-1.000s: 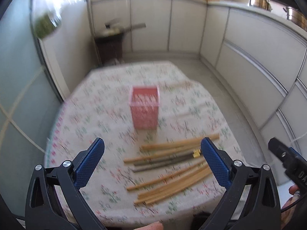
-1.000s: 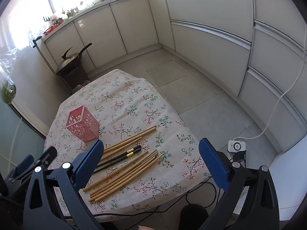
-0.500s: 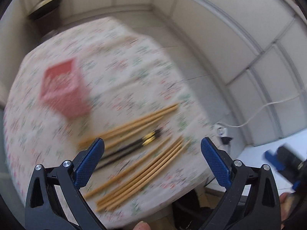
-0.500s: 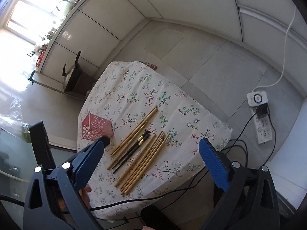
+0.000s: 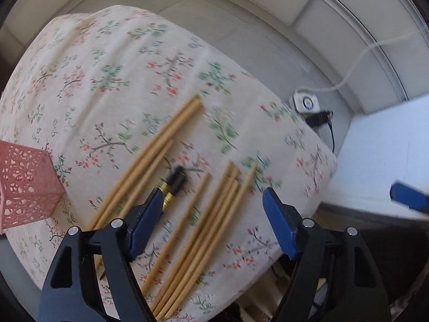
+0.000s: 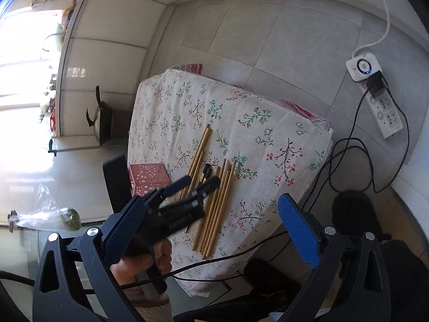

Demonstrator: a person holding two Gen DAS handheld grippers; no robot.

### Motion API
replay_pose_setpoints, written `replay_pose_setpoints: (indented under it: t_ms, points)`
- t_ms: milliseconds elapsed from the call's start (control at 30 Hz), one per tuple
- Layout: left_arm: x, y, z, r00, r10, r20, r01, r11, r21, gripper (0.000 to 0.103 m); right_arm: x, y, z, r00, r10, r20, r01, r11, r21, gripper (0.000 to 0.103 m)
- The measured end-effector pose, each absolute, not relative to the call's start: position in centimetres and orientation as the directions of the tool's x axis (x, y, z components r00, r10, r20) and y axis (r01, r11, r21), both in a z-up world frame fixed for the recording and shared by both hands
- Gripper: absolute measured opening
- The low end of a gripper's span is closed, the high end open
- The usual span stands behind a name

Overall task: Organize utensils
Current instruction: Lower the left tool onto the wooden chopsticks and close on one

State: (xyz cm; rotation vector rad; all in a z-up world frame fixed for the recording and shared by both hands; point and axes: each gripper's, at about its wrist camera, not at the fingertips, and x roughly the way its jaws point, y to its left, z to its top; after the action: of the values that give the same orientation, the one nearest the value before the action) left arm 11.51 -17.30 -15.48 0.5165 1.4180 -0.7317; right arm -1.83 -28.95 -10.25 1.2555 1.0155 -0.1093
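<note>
Two tools above chopsticks laid out on a cloth-covered surface [image 5: 112,61].

Left tool [image 5: 211,214], released, hovers over eight bamboo chopsticks [image 5: 214,214] and two black chopsticks [image 5: 175,181], all lying beside one pink holder [image 5: 24,185]; right tool [image 6: 211,230], also released and empty, hangs beyond the surface's edge, farther from the holder.
</note>
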Motion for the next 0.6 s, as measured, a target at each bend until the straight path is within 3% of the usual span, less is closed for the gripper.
replay_pose_setpoints:
  t_ms: [167, 233, 600]
  points:
    - [11.9, -17.3, -16.8, -0.043, -0.163, -0.986, 0.659, 0.737, -0.151, 0.034, -2.6, -29.5, -9.8, 0.598, 0.386, -0.702, 0.595, 0.372, 0.712, 0.097]
    - [12.3, -16.6, -17.4, -0.041, -0.157, -0.987, 0.626, 0.766, -0.148, 0.027, -2.6, -29.5, -10.2, 0.585, 0.395, -0.708, 0.605, 0.370, 0.705, 0.097]
    - [13.3, -14.7, -18.7, -0.076, -0.147, -0.986, 0.631, 0.759, -0.161, 0.017, -1.7, -28.3, -11.2, 0.527, 0.426, -0.736, 0.612, 0.411, 0.676, 0.097]
